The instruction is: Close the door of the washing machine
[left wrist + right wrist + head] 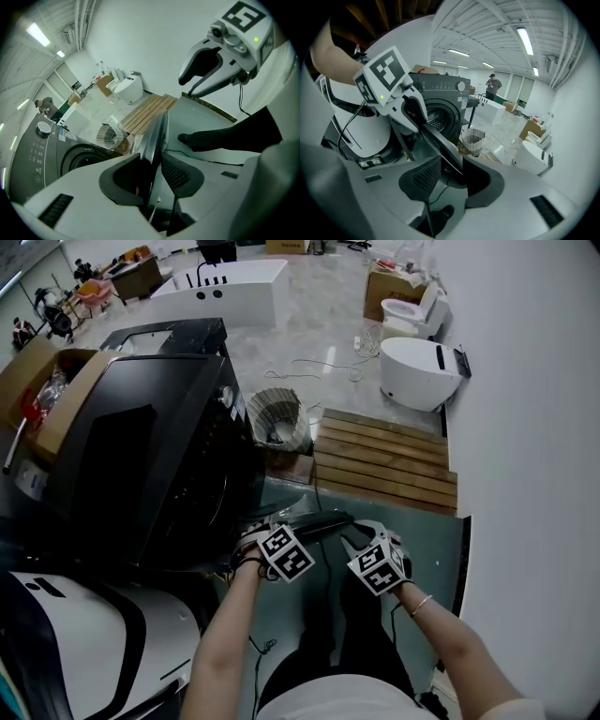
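Nearest, the left gripper (pixel 270 526) is clamped on the thin rim of the door (pixel 314 520), with both pads against it. Just to its right the right gripper (pixel 354 538) stands wide open, the rim showing in its gap with neither pad pressing. The door hangs swung out from the front of the dark washing machine (pixel 141 456), which the head view shows only from above; the right gripper view alone looks into the drum opening (pixel 438 117), and farther right lie a slatted wooden platform (pixel 384 460) and a white toilet (pixel 417 371).
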A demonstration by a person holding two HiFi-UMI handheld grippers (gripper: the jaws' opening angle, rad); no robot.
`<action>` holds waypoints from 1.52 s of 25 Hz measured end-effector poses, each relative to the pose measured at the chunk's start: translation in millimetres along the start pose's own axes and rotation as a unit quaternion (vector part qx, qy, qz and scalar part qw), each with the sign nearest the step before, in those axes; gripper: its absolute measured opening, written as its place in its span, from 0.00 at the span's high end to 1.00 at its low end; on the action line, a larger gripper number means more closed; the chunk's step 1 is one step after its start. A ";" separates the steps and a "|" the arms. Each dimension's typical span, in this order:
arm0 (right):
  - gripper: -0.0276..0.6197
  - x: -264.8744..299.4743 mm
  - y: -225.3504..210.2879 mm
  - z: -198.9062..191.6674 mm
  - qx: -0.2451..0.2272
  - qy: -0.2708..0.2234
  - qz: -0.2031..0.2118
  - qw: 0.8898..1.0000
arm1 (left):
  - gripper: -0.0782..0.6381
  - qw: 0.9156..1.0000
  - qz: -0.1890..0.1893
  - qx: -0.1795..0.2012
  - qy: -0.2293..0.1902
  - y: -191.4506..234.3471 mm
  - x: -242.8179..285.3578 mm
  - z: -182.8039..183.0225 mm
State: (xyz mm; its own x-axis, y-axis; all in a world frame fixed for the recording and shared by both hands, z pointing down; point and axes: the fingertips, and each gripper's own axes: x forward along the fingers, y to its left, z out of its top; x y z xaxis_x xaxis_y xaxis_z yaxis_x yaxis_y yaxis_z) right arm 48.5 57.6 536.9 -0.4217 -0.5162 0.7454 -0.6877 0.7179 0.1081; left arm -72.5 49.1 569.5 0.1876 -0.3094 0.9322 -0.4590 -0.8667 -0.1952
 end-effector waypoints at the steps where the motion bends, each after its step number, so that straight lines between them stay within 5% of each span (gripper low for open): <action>1: 0.72 9.5 -3.9 0.2 -0.013 0.006 0.006 1.000 | 0.67 1.000 -0.001 -0.005 -0.001 3.4 1.8 0.3; 11: 0.68 107.7 -59.4 -3.8 -0.127 0.050 0.089 0.987 | 0.67 0.999 0.011 -0.046 0.006 46.2 28.5 9.6; 23: 0.70 203.4 -89.8 16.7 -0.255 0.050 0.204 0.944 | 0.66 0.991 0.034 -0.119 0.047 100.5 60.8 13.1; 38: 0.78 251.6 -102.4 51.7 -0.352 0.010 0.273 0.895 | 0.65 0.973 0.082 -0.204 0.075 145.9 75.0 12.8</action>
State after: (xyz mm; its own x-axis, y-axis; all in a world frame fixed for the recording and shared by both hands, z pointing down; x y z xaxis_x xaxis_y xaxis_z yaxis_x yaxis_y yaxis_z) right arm -17.8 -169.9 679.4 -0.5656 0.0051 0.8247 0.1641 0.9807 0.1064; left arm -114.3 -105.5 607.0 -0.0315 -0.3436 0.9386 -0.7846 -0.5733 -0.2362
